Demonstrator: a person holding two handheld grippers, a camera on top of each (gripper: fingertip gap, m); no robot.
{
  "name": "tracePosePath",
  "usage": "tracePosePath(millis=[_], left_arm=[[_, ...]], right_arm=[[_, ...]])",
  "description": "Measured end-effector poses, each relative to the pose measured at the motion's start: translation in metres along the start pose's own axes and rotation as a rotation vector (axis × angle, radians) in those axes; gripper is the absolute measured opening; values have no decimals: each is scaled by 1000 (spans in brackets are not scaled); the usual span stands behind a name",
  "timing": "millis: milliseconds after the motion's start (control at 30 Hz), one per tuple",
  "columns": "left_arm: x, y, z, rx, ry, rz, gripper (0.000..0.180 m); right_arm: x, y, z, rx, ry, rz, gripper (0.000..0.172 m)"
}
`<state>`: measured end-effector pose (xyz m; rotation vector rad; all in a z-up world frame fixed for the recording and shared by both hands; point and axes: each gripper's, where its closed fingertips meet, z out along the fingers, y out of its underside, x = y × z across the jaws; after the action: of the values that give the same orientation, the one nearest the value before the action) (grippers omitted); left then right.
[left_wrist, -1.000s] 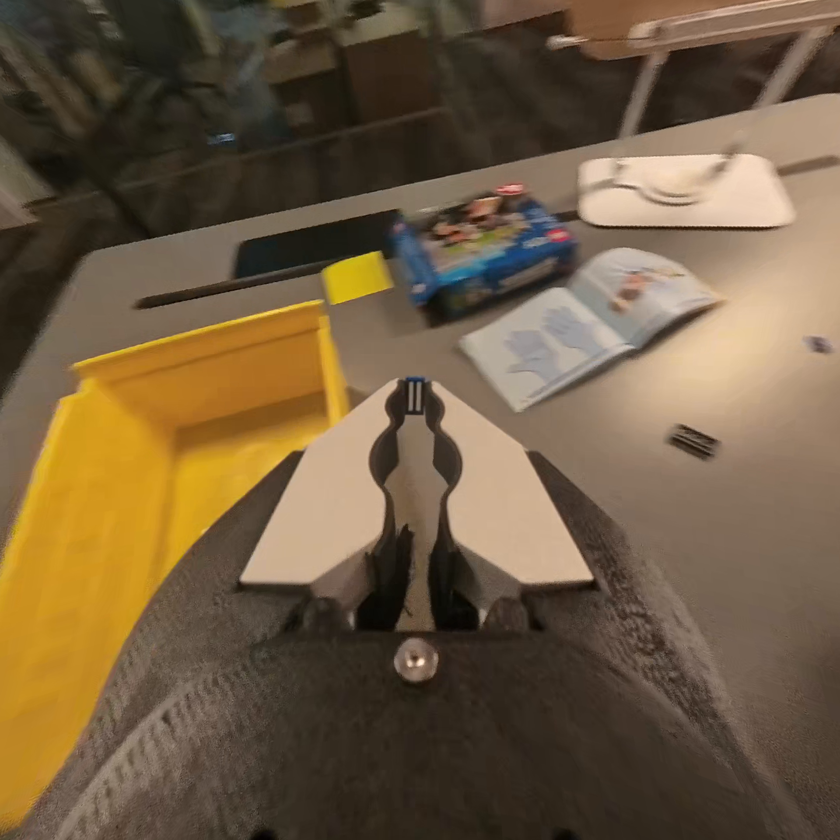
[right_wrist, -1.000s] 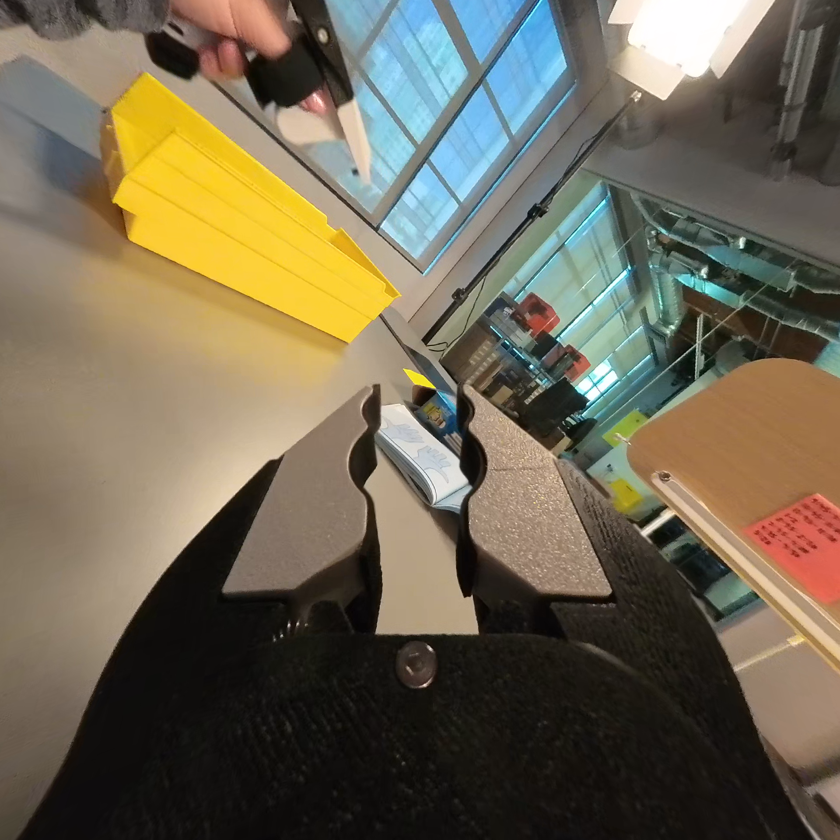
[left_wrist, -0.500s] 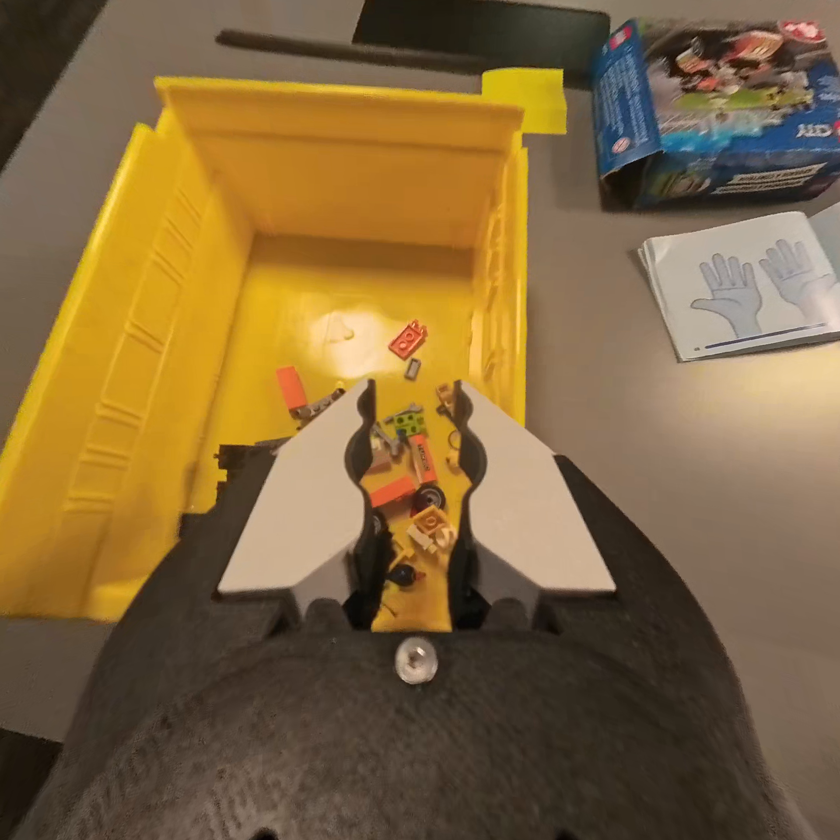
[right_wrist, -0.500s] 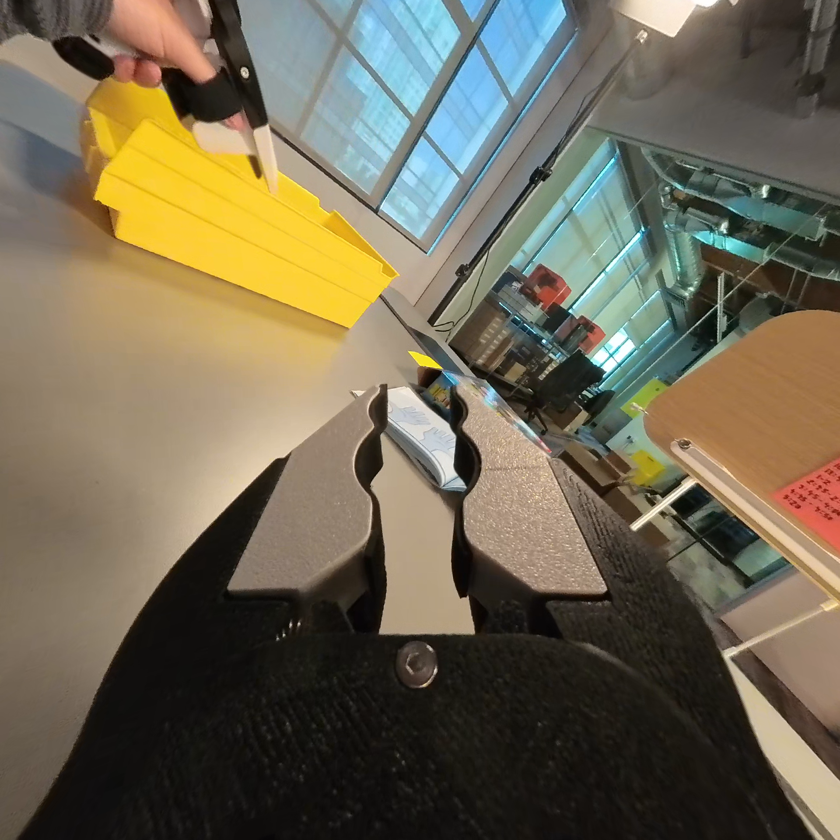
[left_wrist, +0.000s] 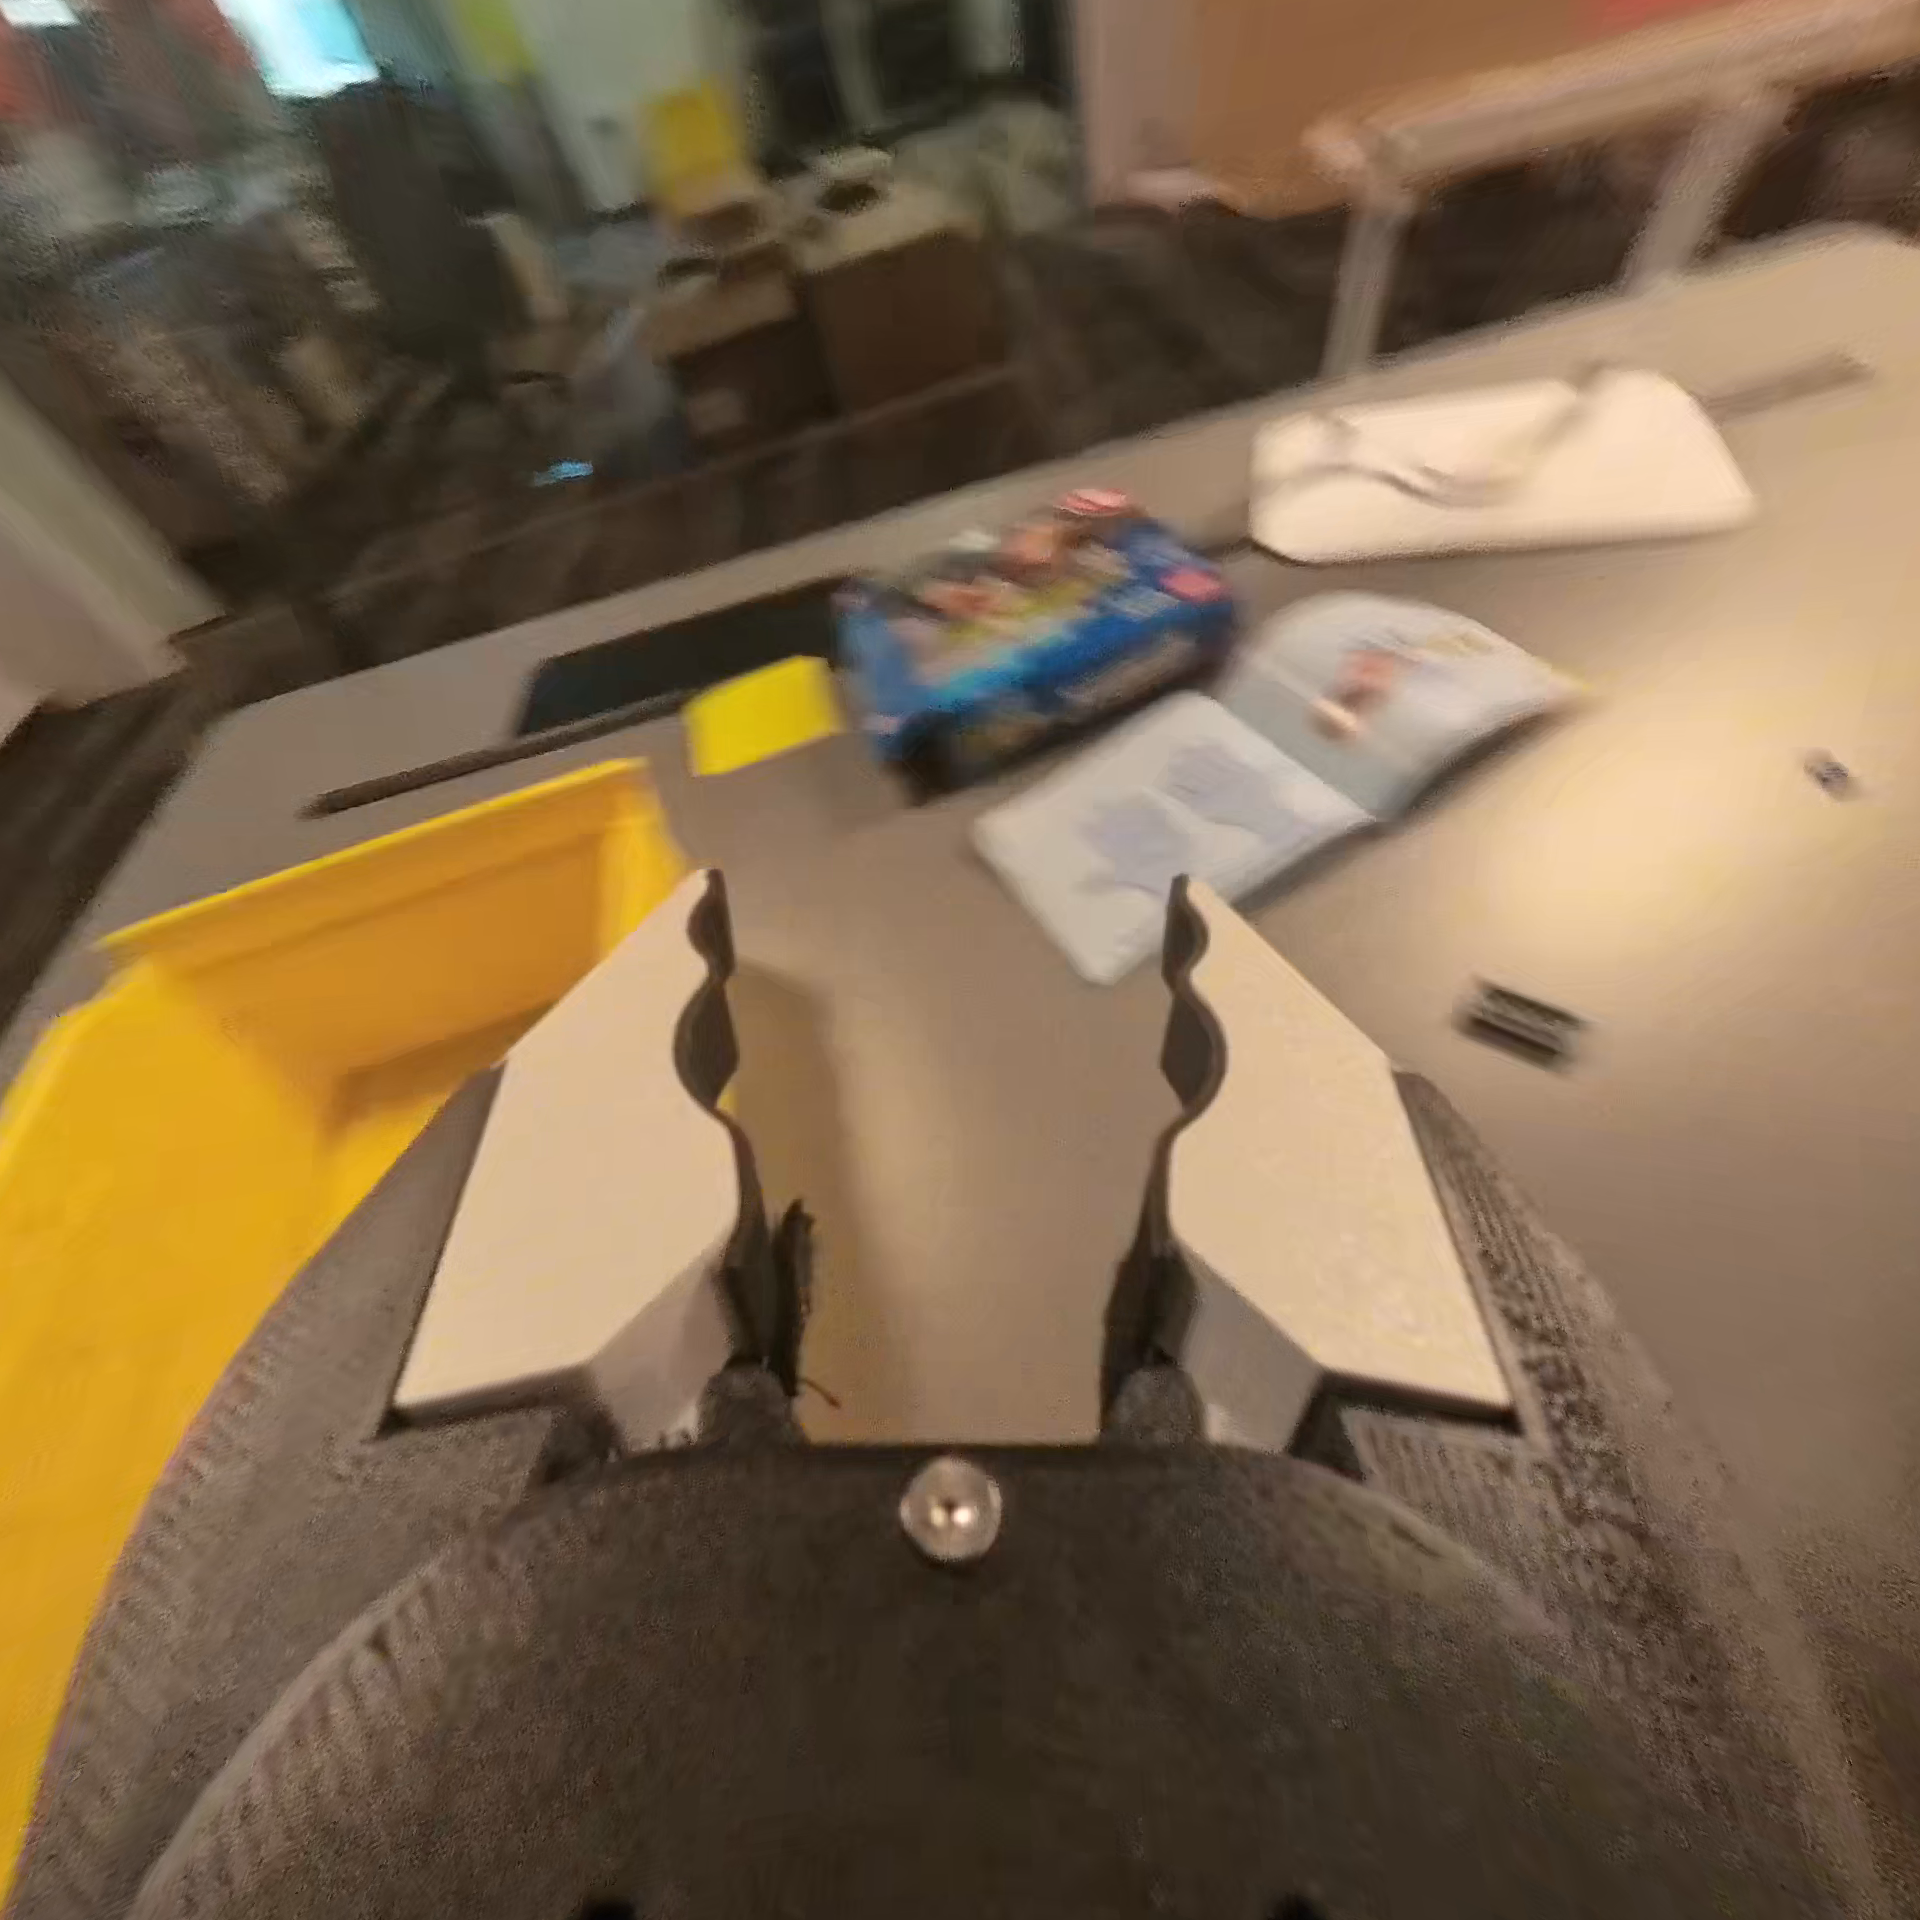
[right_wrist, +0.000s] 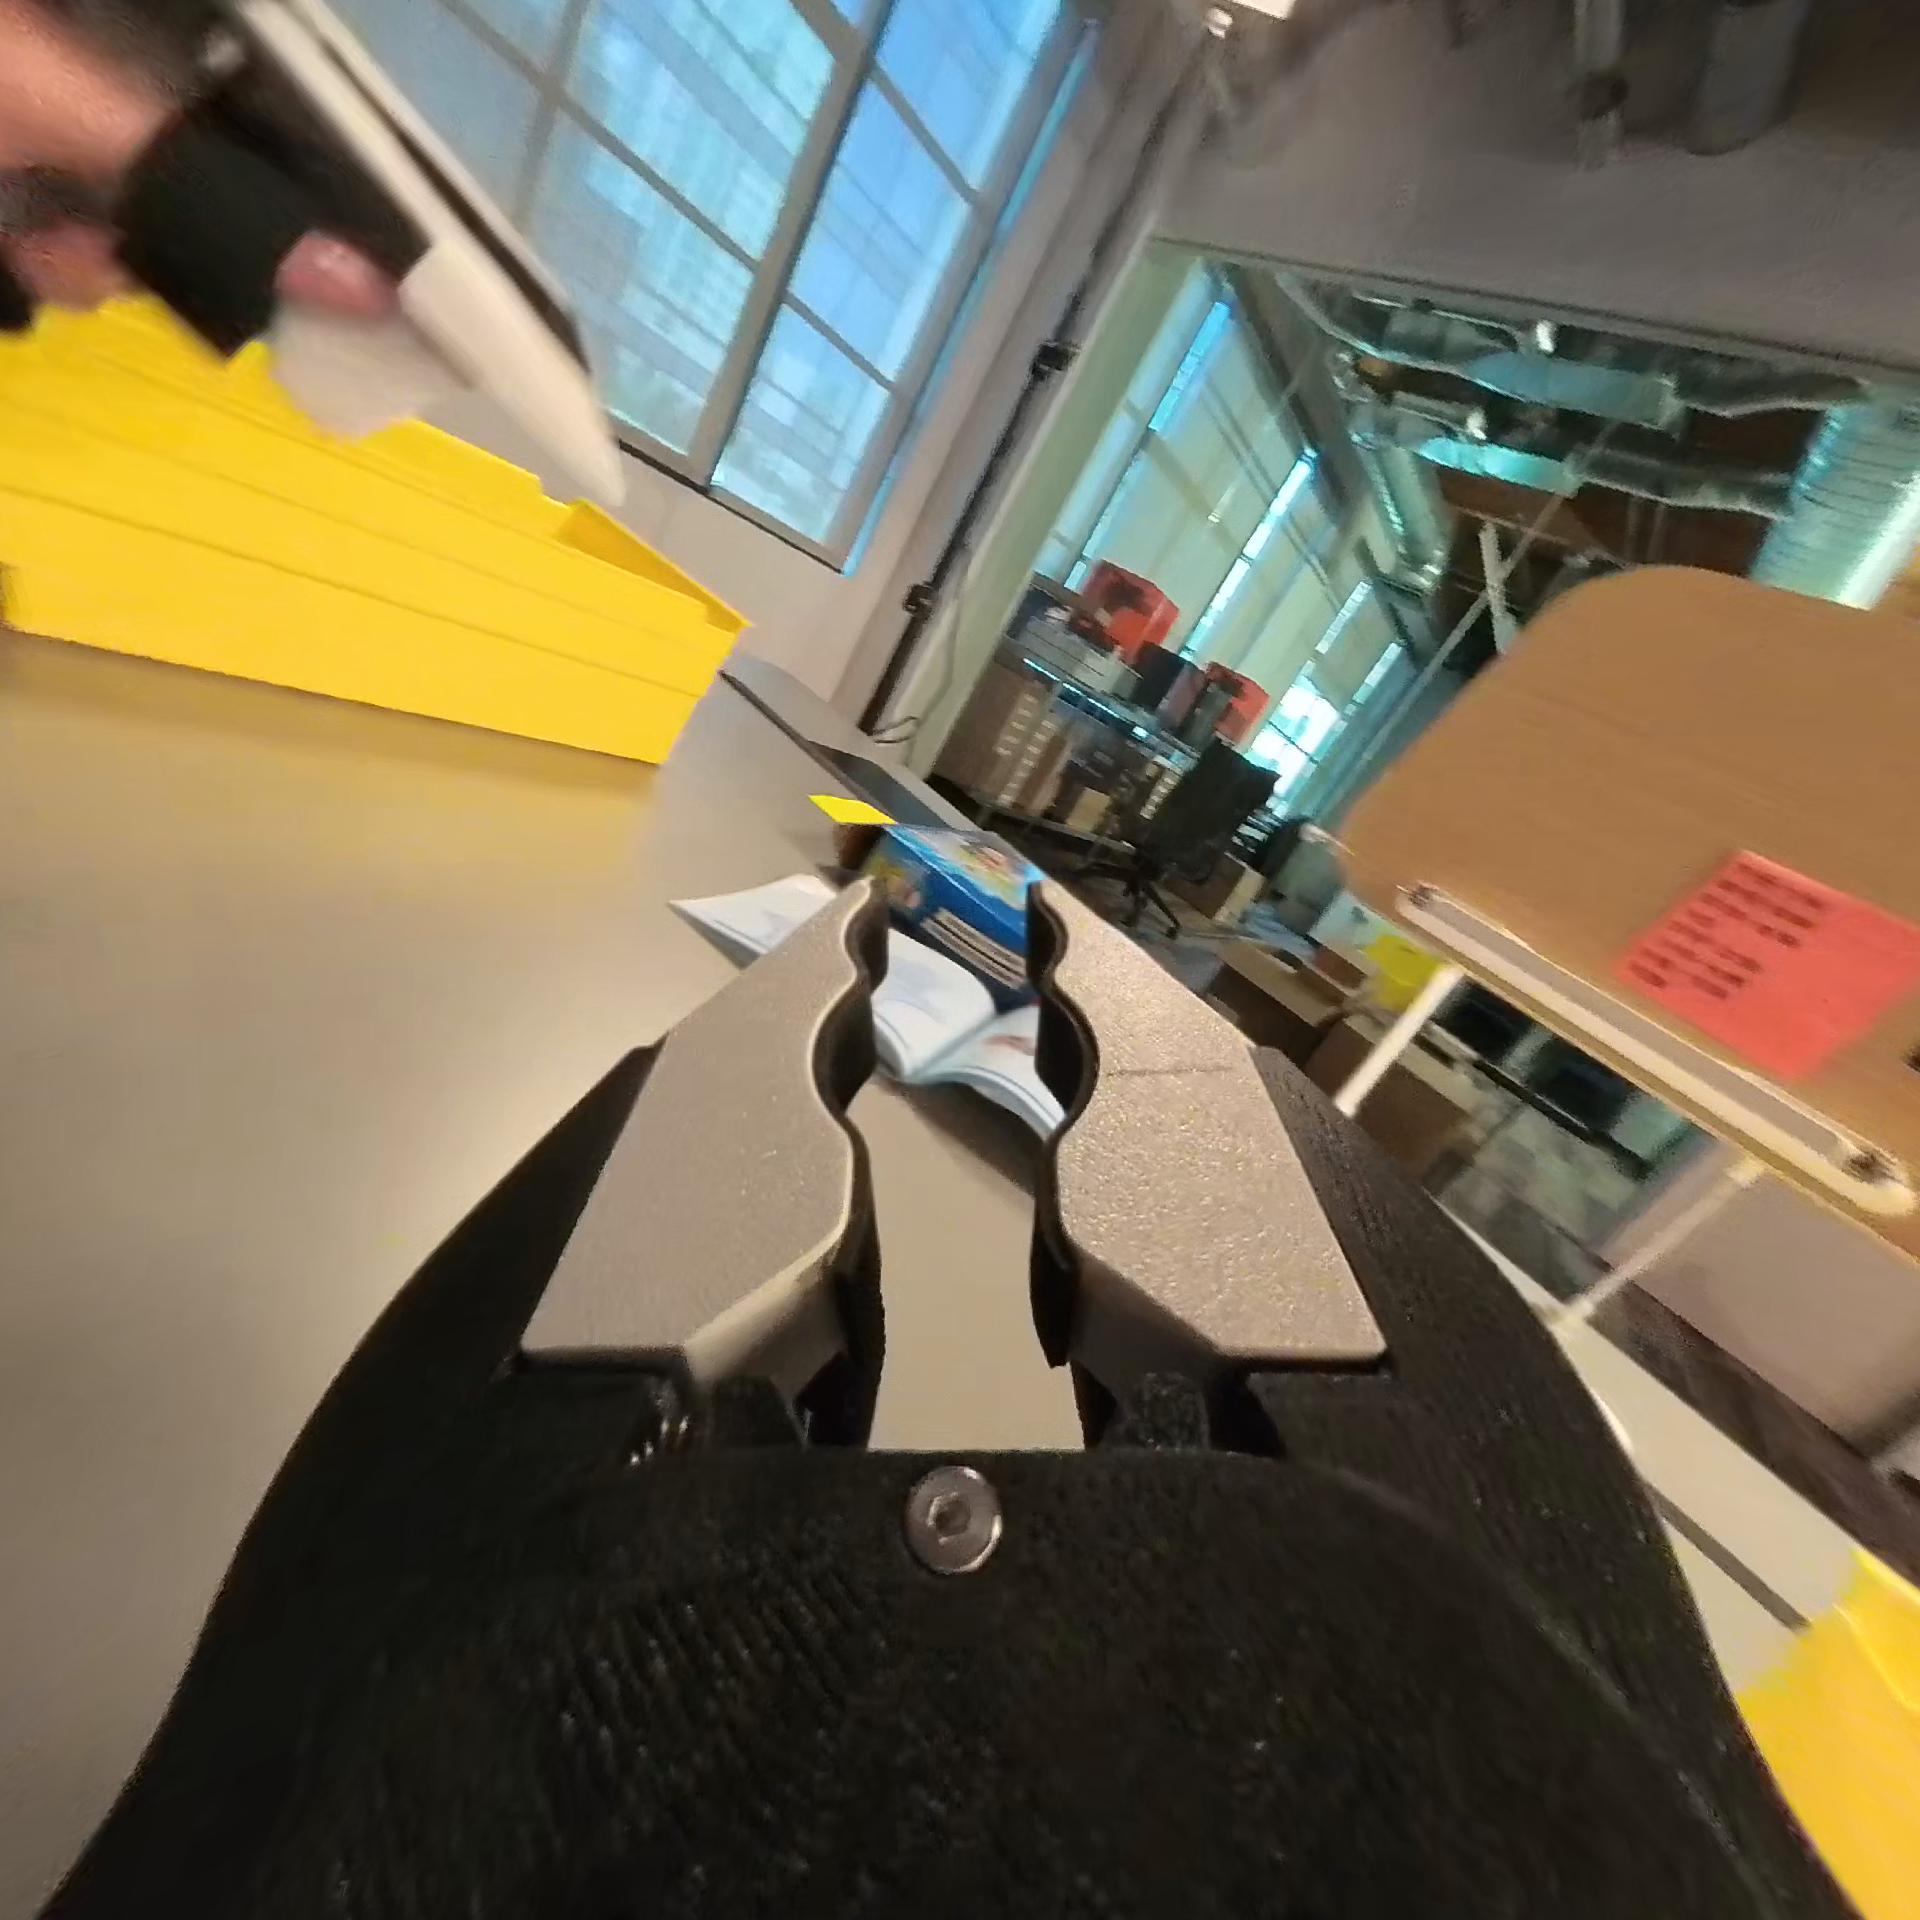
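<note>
Beside the yellow bin (left_wrist: 312, 997), left gripper (left_wrist: 945, 904) fingers spread wide and empty; right gripper (right_wrist: 956, 914) fingers slightly parted, empty, facing the thin, floppy booklet (right_wrist: 935, 1023).

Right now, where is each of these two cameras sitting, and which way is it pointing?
Left wrist view: rides on the left gripper, looking forward along its wide-open fingers over the grey table, yellow bin at left, blue box and booklet ahead.
Right wrist view: rides on the right gripper, low over the table, tilted, facing the box, booklet and windows; a hand with the left gripper shows above the bin.
Shared: table, bin, box, booklet.
</note>
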<state>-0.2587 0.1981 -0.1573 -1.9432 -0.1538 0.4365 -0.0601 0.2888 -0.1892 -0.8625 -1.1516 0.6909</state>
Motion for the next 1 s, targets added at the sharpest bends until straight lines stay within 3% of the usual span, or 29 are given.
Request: tracePosePath(millis=[67, 133, 233, 367, 567, 767, 833, 900, 1000], left_arm=[[67, 22, 22, -71, 174, 118, 84], [123, 44, 38, -120, 367, 134, 82], [158, 68, 56, -199, 501, 100, 74], [180, 82, 68, -278, 571, 123, 65], [197, 90, 73, -325, 640, 126, 53], [196, 96, 81, -366, 612, 120, 49], [195, 95, 82, -364, 615, 129, 33], [196, 97, 77, -382, 644, 164, 32], [174, 78, 68, -299, 562, 240, 32]], right_arm=[[19, 7, -4, -33, 77, -1, 24], [46, 23, -11, -110, 197, 8, 23], [77, 41, -24, -183, 306, 78, 25], [96, 46, -34, -183, 370, 143, 25], [89, 47, -29, -198, 342, 138, 24], [82, 48, -24, -205, 308, 130, 24], [82, 48, -24, -204, 306, 133, 24], [82, 48, -24, -203, 302, 139, 24], [82, 47, -24, -201, 300, 136, 24]])
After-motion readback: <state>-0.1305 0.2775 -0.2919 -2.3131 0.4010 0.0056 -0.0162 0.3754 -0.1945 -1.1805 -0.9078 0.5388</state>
